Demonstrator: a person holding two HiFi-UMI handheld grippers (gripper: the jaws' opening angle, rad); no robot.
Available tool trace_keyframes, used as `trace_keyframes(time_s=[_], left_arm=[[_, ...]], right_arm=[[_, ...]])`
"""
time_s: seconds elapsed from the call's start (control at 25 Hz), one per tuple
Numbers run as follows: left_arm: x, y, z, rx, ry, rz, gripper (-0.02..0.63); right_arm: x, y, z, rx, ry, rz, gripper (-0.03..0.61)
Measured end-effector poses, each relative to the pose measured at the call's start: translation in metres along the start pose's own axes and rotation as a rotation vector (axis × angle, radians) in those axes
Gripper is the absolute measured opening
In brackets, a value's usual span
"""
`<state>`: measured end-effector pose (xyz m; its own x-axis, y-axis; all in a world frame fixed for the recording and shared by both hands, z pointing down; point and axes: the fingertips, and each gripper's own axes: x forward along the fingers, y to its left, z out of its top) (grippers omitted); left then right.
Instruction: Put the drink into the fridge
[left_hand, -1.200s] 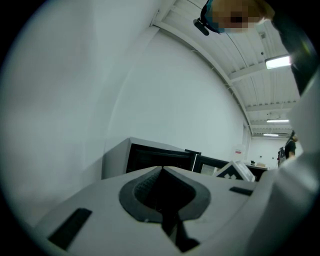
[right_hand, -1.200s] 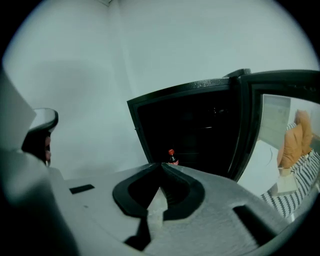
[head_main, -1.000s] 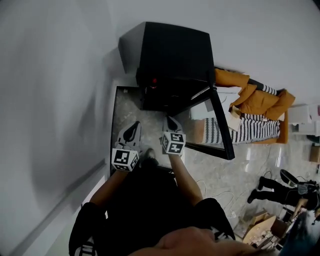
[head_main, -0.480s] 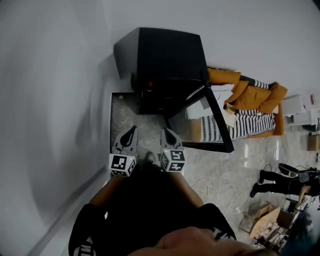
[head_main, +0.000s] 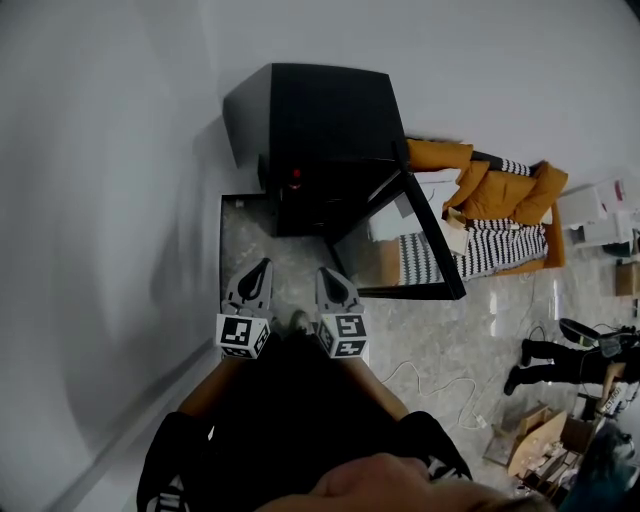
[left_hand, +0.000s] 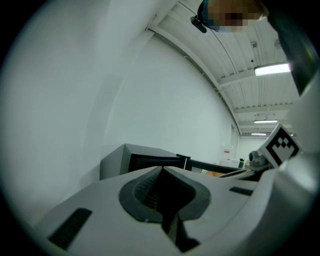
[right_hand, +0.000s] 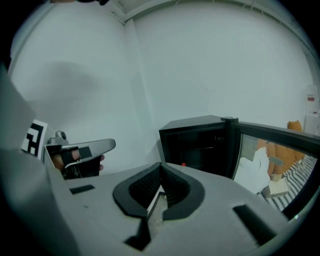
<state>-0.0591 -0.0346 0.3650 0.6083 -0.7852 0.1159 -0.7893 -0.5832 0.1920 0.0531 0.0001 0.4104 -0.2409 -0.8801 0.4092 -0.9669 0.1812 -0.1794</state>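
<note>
1. Left tool (head_main: 262, 266) (left_hand: 161, 172): jaws pressed together, nothing between them
2. Right tool (head_main: 323, 272) (right_hand: 160, 170): jaws pressed together too, empty. Both tools are held side by side low in front of the person, above the floor (head_main: 430, 340) and well apart from the fridge
3. Black mini fridge (head_main: 325, 115) (right_hand: 197, 137) stands on the floor against the white wall, with its glass door (head_main: 425, 240) swung wide open
4. Task's thing: a small red item (head_main: 296, 178) (right_hand: 184, 164) sits low inside the fridge near the front. It is probably the drink, but too small to tell can from bottle, and no other drink is in view
5. Judgement: if that is the drink, it is already in and only the open door is left
6. Handling guess: a small can or bottle would be light to middling and stiff, with a smooth, likely slippery wall and a risk of denting if thin. Best taken mid-body with the jaws across the width, kept upright
7. Writing: none readable, and no brand shows on the fridge or the red item. The marker cube (head_main: 241, 335) carries only black-and-white squares. A red-and-white notice (right_hand: 311, 98) on the wall is too small to read
8. An orange jacket (head_main: 500, 190) and a striped cloth (head_main: 480, 250) lie beyond the door, not part of the task
</note>
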Motion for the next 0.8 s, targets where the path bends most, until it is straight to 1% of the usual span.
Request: trace_keyframes(time_s=[0.2, 0.4, 0.8], left_arm=[[-0.0034, -0.0033, -0.0028, 0.01, 0.004, -0.004, 0.005], [-0.0055, -0.0038, -0.005, 0.015, -0.001, 0.0, 0.005], [-0.0038, -0.0062, -0.0023, 0.037, -0.006, -0.004, 0.005]], right_arm=[[-0.0038, 0.0073, 0.0012, -0.011, -0.018, 0.006, 0.002], [-0.0061, 0.0048, -0.0057, -0.021, -0.017, 0.006, 0.002], [-0.0079, 0.0025, 0.001, -0.023, -0.027, 0.0, 0.002]])
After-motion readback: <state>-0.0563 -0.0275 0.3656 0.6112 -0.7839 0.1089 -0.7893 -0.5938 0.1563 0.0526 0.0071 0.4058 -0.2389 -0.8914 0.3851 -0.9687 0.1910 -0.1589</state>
